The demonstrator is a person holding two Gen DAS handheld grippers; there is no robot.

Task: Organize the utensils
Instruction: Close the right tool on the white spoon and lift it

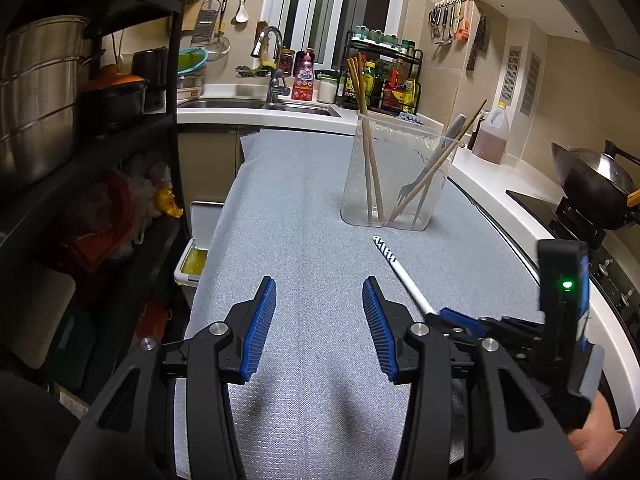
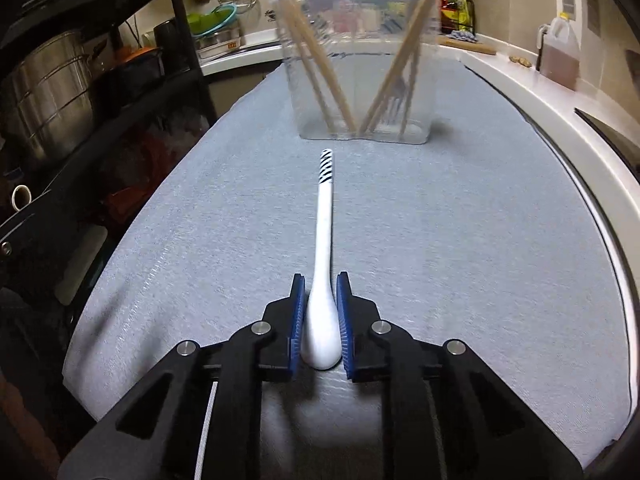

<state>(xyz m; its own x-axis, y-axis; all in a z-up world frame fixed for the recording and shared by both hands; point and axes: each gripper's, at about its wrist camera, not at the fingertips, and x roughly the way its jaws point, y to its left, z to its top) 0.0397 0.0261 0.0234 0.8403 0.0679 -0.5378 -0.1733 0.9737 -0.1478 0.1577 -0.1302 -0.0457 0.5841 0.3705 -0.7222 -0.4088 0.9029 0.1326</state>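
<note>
A white spoon [image 2: 324, 240] with a black-striped handle end lies on the grey mat [image 2: 460, 240], its handle pointing toward a clear plastic holder [image 2: 360, 80]. My right gripper [image 2: 320, 278] is shut on the spoon's bowl, with a blue pad against each side. The holder contains wooden chopsticks [image 2: 316, 64] and a fork [image 2: 396, 96]. In the left wrist view the spoon's handle [image 1: 400, 272] runs out from the right gripper's fingers [image 1: 460, 318], short of the holder [image 1: 400, 152]. My left gripper [image 1: 320, 282] hovers open over the mat with nothing between its fingers.
A black shelf with steel pots [image 1: 40, 92] stands along the left. A sink with a faucet [image 1: 268, 52] and a bottle rack [image 1: 380, 80] are behind the mat. An oil jug [image 1: 491, 136] and a wok [image 1: 596, 184] sit on the right counter.
</note>
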